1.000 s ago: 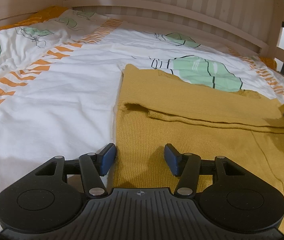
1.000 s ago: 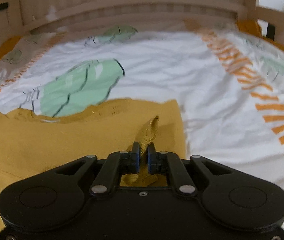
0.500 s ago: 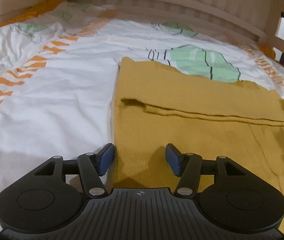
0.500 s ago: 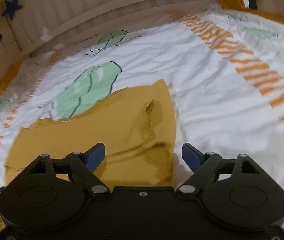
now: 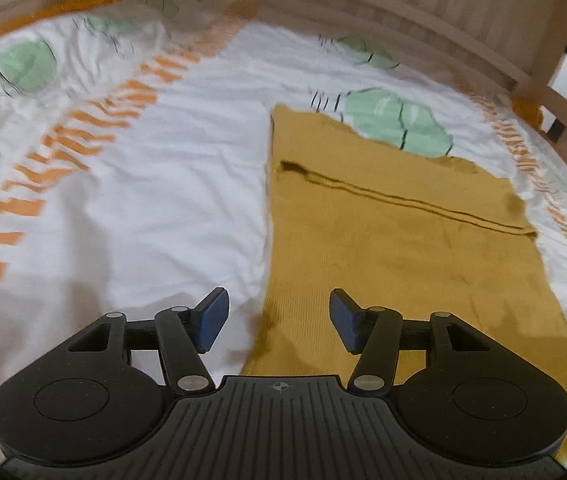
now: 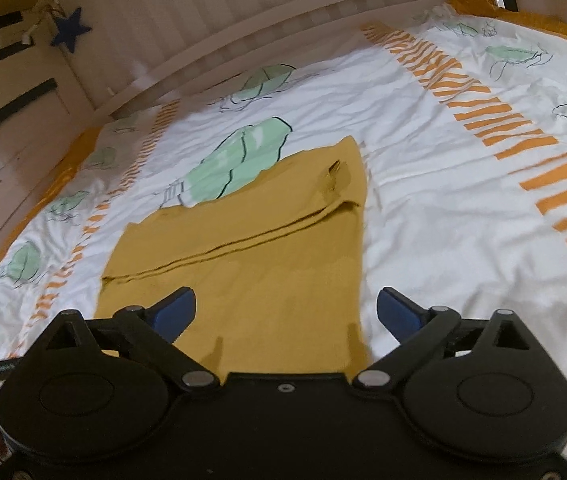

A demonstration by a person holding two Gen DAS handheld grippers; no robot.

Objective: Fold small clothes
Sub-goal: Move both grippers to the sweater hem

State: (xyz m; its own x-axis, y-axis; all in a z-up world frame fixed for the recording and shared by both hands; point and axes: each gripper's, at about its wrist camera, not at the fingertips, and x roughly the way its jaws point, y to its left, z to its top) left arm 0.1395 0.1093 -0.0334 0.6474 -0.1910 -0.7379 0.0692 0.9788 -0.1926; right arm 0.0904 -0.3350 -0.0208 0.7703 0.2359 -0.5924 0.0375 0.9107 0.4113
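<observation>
A mustard-yellow knitted garment (image 5: 403, 256) (image 6: 251, 264) lies flat on the white bedspread (image 5: 143, 208) (image 6: 443, 208), its far part folded over toward me with a seam line across the middle. My left gripper (image 5: 279, 316) hovers open above the garment's near left edge, nothing between its blue pads. My right gripper (image 6: 285, 312) is raised over the near right edge; its jaws are opening wide and hold nothing. A small pinched peak of cloth (image 6: 333, 176) stands near the garment's far right corner.
The bedspread carries green leaf prints (image 6: 239, 160) and orange stripe bands (image 5: 83, 128) (image 6: 503, 120). A wooden slatted bed rail (image 5: 423, 12) (image 6: 283, 20) closes the far side. A blue star (image 6: 70, 32) hangs on the rail at left.
My right gripper let go of the pinched fold of cloth, opened wide and pulled back and up. My left gripper also drew back and rose, staying open.
</observation>
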